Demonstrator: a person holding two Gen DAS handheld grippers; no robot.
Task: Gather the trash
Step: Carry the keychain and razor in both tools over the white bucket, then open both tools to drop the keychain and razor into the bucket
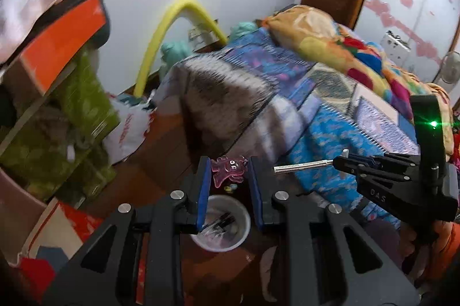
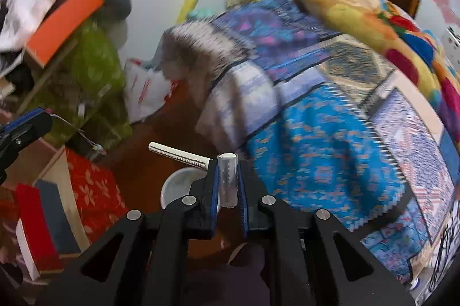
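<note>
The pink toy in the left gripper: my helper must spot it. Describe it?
Left of the blue patterned bed, over the brown floor, the left gripper points at a white bin. Between its blue pads sits the pink toy: translucent, octopus-shaped, with cartoon eyes.

Pink octopus-shaped trinket point(image 1: 229, 170) and white comb-like stick point(image 2: 178, 154), both held above white bin point(image 1: 241, 222).

Home bedroom: quilted bed point(image 1: 330, 110), pillow point(image 1: 325, 38) (cluttered shelves point(image 1: 43, 93) beside)
</note>
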